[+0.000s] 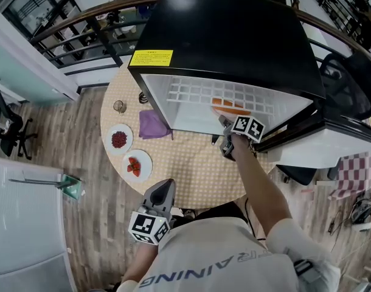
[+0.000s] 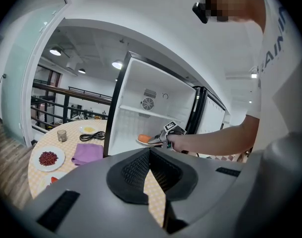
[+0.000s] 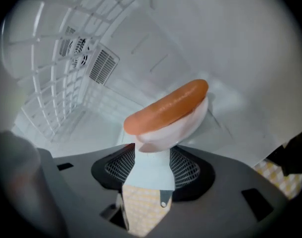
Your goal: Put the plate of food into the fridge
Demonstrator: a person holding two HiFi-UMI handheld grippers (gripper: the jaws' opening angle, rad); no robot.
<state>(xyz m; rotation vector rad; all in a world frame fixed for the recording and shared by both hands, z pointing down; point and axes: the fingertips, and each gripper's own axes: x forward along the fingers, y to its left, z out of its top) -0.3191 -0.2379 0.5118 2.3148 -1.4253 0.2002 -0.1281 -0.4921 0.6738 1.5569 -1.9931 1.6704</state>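
Observation:
A black mini fridge stands open on the round table. A white plate with an orange sausage rests on the fridge's white floor, just inside the opening; the head view shows the plate too. My right gripper is at the plate's near rim, jaws spread wide and pads off it; from above the right gripper reaches into the fridge. My left gripper hangs back at the table's near edge, shut and empty, its tips meeting.
Left of the fridge lie a purple cloth, a plate of red beans, a plate of strawberries, a glass and a black cable. The fridge door stands open at the right.

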